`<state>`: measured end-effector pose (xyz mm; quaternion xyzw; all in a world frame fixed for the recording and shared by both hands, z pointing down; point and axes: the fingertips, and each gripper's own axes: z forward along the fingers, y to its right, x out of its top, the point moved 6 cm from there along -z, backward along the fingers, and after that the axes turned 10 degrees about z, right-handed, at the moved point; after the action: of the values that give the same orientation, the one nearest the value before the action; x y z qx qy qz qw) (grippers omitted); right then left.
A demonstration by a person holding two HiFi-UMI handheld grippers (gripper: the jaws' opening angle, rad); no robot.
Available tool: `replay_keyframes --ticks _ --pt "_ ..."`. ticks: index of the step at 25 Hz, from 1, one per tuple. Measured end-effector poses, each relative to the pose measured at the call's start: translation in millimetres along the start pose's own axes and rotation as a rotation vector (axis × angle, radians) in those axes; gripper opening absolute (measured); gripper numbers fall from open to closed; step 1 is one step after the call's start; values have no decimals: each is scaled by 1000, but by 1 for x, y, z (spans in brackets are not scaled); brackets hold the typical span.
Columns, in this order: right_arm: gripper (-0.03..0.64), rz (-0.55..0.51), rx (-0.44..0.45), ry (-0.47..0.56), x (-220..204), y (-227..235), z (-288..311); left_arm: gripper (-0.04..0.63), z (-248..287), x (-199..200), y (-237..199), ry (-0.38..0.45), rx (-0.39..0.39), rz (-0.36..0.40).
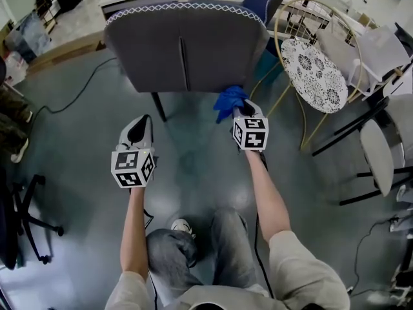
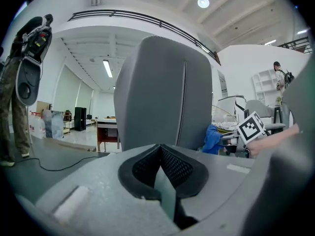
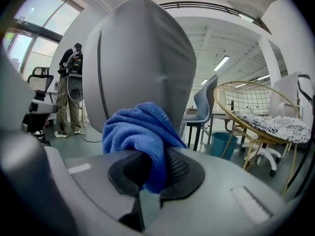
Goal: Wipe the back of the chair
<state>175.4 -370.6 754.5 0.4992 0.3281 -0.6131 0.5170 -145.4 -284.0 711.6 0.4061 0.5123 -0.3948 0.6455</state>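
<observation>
Head view: both bare forearms reach forward and down over the grey floor. The left gripper (image 1: 137, 129) hangs low, clear of the grey upholstered chair back (image 1: 187, 47). The right gripper (image 1: 243, 108) is further forward, with its blue cloth (image 1: 229, 101) at the backrest's lower right edge. A round patterned cushion (image 1: 314, 73) lies to the right.

Left gripper view: its jaws are pressed together with nothing between them. The chair back rises ahead, showing a vertical seam.

Right gripper view: the jaws clamp the bunched cloth in front of the chair back, though whether the two touch cannot be told. Only here does a teal bin (image 3: 222, 144) show.
</observation>
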Motion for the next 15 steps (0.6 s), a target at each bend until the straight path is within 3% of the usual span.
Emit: replay_keyframes --ticks 8,15 --pt "43 -26 91 100 51 -43 -45 5 -2 3 2 3 2 2" --pt "43 -78 189 255 146 -93 -90 5 -5 1 2 2 8 -7"
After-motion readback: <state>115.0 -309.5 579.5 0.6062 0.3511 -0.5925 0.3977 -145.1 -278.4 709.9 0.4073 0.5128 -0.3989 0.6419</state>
